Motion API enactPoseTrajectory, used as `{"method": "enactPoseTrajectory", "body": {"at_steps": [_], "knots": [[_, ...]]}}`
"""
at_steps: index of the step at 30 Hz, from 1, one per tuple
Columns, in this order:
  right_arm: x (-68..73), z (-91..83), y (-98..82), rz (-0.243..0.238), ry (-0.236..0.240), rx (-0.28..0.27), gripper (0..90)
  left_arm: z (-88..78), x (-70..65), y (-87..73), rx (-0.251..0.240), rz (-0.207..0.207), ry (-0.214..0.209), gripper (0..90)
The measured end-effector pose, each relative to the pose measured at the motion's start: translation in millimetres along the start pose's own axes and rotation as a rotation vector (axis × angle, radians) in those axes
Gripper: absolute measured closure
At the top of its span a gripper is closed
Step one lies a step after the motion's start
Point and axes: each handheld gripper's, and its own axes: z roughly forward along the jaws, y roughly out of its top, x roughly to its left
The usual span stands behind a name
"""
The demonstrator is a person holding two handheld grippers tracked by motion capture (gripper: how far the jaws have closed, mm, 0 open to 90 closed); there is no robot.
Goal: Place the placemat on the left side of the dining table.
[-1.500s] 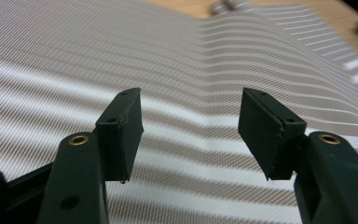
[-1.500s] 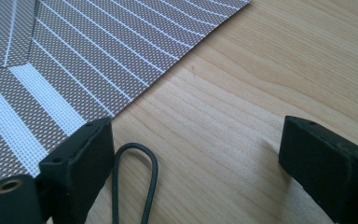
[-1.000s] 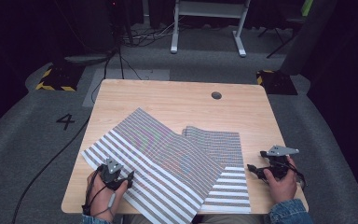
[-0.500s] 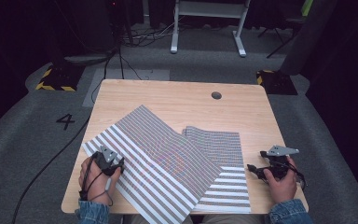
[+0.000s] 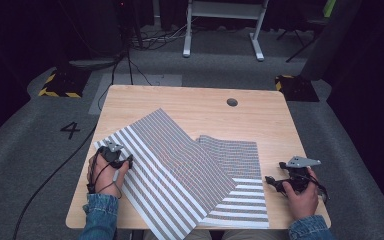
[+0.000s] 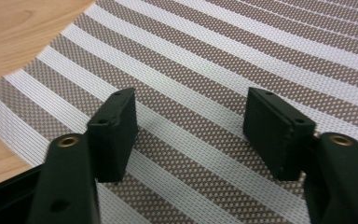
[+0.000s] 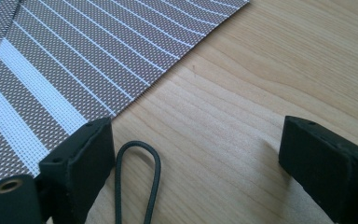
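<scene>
On the wooden table (image 5: 190,102) ringed by grey carpet (image 5: 40,165), both grippers gape wide, left gripper (image 6: 191,135) over the striped mat (image 5: 180,165), right gripper (image 7: 196,154) beside a cable loop (image 7: 140,177).

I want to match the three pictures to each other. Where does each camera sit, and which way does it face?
High view: above the person's side, looking forward and down on the table; both hands and forearms show.
Left gripper view: on the left tool, facing the striped mat; open jaws show.
Right gripper view: on the right tool, over bare wood by the mat's edge; open jaws and a cable loop show.
All share the mat.
</scene>
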Motion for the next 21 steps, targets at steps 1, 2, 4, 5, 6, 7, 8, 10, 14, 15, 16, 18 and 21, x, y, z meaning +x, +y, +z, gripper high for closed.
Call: {"method": "enactPoseTrajectory", "body": {"at_steps": [1,2,4,5,6,7,8,10,14,15,16,18,21], "knots": [[-0.1,-0.1,-0.1,-0.004,0.0,0.001,10.6,0.6,-0.3,0.5,-0.008,-0.002,-0.032,49.6],[0.0,-0.2,-0.2,-0.003,-0.001,0.0,10.6,0.7,-0.8,1.4,-0.001,-0.002,-0.032,52.9],[0.1,-0.1,-0.2,-0.001,-0.002,-0.001,10.7,1.1,-4.8,2.8,-0.003,0.006,-0.046,59.2],[-0.4,-0.3,-0.3,-0.009,-0.002,0.003,10.6,2.4,-9.2,2.3,-0.019,0.024,-0.036,69.1],[-0.3,-0.3,-0.3,-0.008,-0.001,0.002,10.7,2.3,-11.8,2.1,-0.017,0.032,-0.034,75.0],[-0.4,-0.3,-0.3,-0.009,-0.002,0.003,10.6,2.6,-14.6,2.0,-0.022,0.042,-0.027,79.9],[-0.2,-0.2,-0.3,-0.007,-0.001,0.002,10.6,2.6,-15.7,2.1,-0.018,0.052,-0.027,82.2],[-0.4,-0.3,-0.3,-0.01,-0.002,0.003,10.6,2.8,-14.0,1.2,-0.027,0.04,-0.041,83.3],[0.8,-0.3,-0.6,-0.006,0.004,-0.001,10.6,1.1,-6.1,-4.1,-0.042,-0.011,0.056,39.8],[0.9,-0.4,-0.6,-0.006,0.005,-0.001,10.7,-2.6,-3.3,-5.3,-0.02,-0.065,0.069,32.5],[0.9,-0.4,-0.6,-0.007,0.006,-0.001,10.7,-5.8,-1.4,-6.1,0.001,-0.102,0.083,31.7],[0.9,-0.4,-0.6,-0.006,0.006,-0.001,10.6,-9.8,2.5,-9.9,0.01,-0.113,0.122,26.3],[0.9,-0.4,-0.6,-0.006,0.006,-0.001,10.6,-10.8,6.2,-16.0,-0.003,-0.152,0.098,26.7]]}}
